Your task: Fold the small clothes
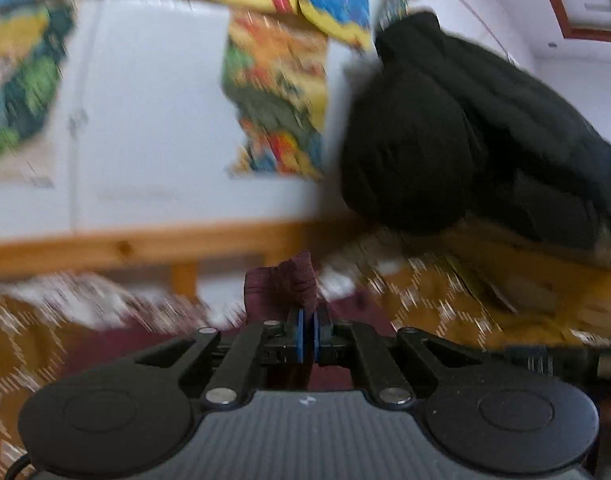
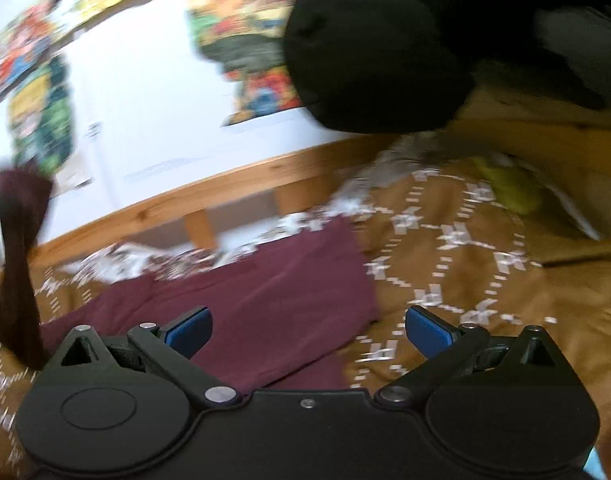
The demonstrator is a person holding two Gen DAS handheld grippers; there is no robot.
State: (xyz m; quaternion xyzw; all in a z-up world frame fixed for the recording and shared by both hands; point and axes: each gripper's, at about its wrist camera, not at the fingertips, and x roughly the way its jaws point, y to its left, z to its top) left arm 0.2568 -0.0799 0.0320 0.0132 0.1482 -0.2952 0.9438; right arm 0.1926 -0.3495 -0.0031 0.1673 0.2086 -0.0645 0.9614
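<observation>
1. A small maroon fabric garment (image 2: pixel 265 304) is spread on a mustard bedspread with a white geometric pattern (image 2: pixel 465 264); most of it is seen ahead of and between the right gripper (image 2: pixel 307 332) jaws, toward their left side.
2. One bunched corner of the garment (image 1: pixel 283 280) is pinched in the left gripper (image 1: pixel 308 330), whose blue-padded jaws are pressed together on the cloth; the fold sticks up just beyond the jaw tips.
3. In the right wrist view that lifted part is seen as a dark maroon strip at the far left, well apart from the right jaws.
4. The right jaws are spread wide, with nothing between the blue pads (image 2: pixel 427 334).
5. Beyond both jaws a light wooden bed rail (image 1: pixel 145 246) is seen.
6. A black padded garment (image 1: pixel 465 128) hangs above right.
7. Colourful posters (image 1: pixel 277 100) are blurred on a white wall.
</observation>
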